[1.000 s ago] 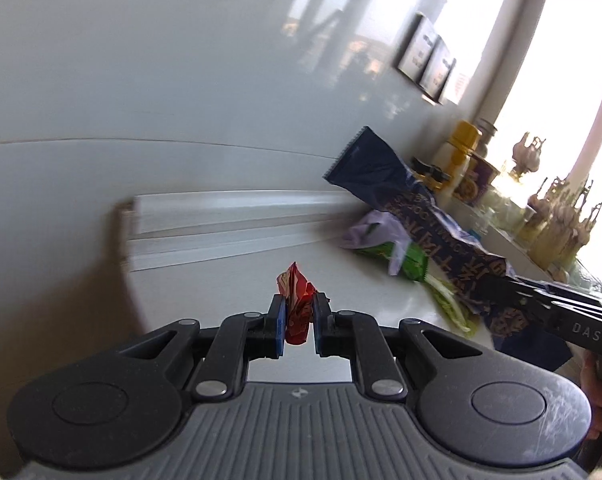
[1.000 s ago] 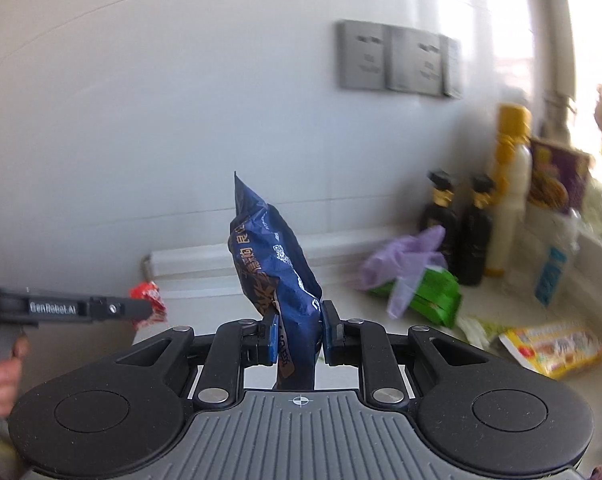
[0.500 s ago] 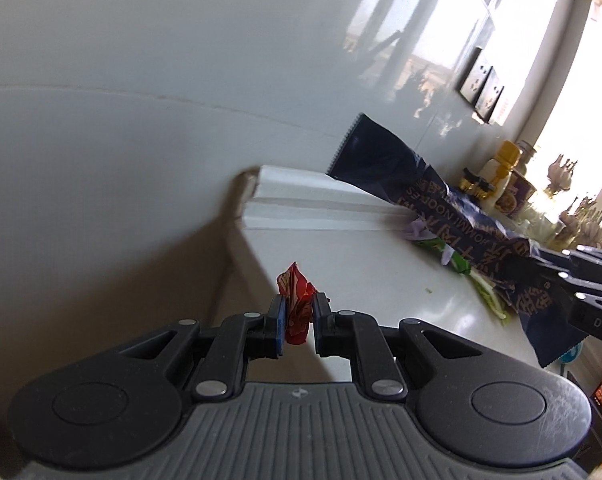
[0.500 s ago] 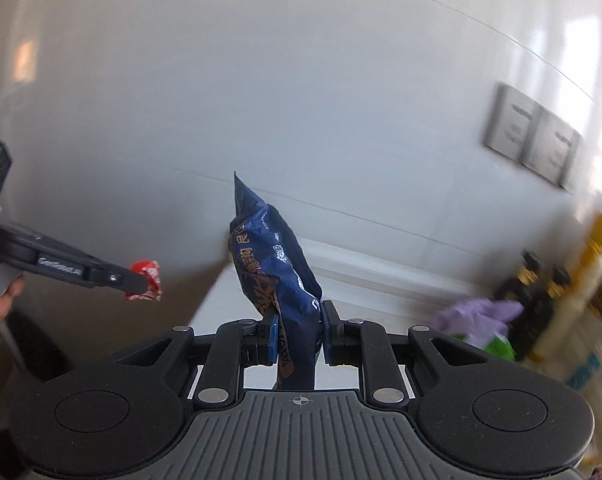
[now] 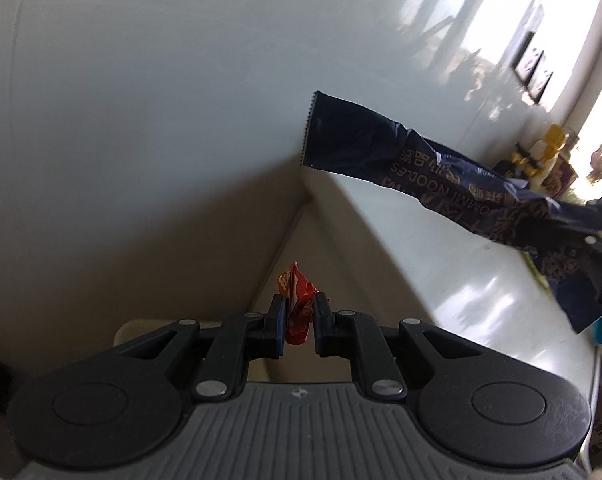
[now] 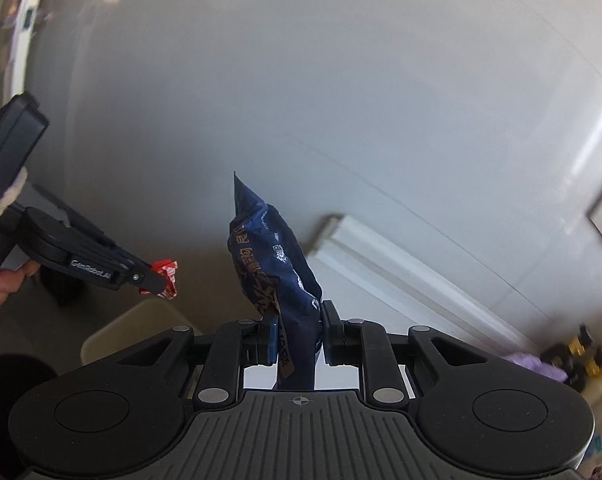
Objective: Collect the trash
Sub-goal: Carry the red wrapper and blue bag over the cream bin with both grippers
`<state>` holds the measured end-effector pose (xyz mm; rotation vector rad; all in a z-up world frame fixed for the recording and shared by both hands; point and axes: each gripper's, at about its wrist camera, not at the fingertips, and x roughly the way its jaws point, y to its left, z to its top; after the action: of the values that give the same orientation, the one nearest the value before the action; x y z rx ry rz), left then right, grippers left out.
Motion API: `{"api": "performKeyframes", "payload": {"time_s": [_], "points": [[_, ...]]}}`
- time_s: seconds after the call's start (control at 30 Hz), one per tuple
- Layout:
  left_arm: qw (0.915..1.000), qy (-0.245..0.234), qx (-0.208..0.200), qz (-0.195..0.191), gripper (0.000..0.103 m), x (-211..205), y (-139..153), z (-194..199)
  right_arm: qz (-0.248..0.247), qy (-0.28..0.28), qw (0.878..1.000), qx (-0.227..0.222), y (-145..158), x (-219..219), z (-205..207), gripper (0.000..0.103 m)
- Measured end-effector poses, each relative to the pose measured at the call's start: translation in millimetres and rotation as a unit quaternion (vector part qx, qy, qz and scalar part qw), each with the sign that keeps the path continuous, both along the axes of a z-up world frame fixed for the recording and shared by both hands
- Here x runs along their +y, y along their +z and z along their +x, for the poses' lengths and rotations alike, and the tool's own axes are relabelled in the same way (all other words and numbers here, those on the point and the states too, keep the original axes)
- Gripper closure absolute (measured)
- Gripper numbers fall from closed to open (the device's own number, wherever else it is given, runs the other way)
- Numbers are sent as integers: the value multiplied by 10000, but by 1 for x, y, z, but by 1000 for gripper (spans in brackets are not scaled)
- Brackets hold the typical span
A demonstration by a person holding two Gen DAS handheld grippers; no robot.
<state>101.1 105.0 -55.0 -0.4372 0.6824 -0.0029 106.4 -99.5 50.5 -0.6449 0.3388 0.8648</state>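
My left gripper [image 5: 297, 316] is shut on a small crumpled red wrapper [image 5: 296, 304], held in the air past the left end of the white counter [image 5: 441, 264]. In the right wrist view that left gripper [image 6: 157, 278] and the red wrapper [image 6: 165, 274] show at the left, a hand behind them. My right gripper [image 6: 299, 330] is shut on a dark blue noodle packet [image 6: 275, 256] that stands up between its pads. The same blue packet [image 5: 421, 164] stretches across the right of the left wrist view, above the counter.
A beige bin or box corner [image 6: 141, 328] lies low beneath both grippers, off the counter's end. A plain white wall [image 5: 181, 80] fills the background. Bottles [image 6: 581, 356] and a purple bag [image 6: 537, 364] stand far right on the counter, wall sockets [image 5: 535, 68] above.
Both grippers have swung left, off the counter's end, each still holding its wrapper. The right one rolled, and the bottles and green bag slid out to the far right edge.
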Motion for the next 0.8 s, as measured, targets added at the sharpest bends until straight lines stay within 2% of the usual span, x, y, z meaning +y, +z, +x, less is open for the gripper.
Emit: {"api": "performKeyframes", "payload": {"time_s": [0.17,0.37,0.67,0.8], "points": [[9995,214,222,109,91,9,-19,-8,-530,345,9979,-163,-13,34,-17,84],[9968,461,631,-157,91,24,-54,-15,-1343,777,9873,-350,-43,76,-34,83],[9903,786,1070,-408,91,42,-96,-14,-2565,1097,9567,-835,-96,127,-57,83],[9866,970,1176,-582,91,50,-114,-9,-3117,1167,9365,-1106,-125,147,-55,83]]}}
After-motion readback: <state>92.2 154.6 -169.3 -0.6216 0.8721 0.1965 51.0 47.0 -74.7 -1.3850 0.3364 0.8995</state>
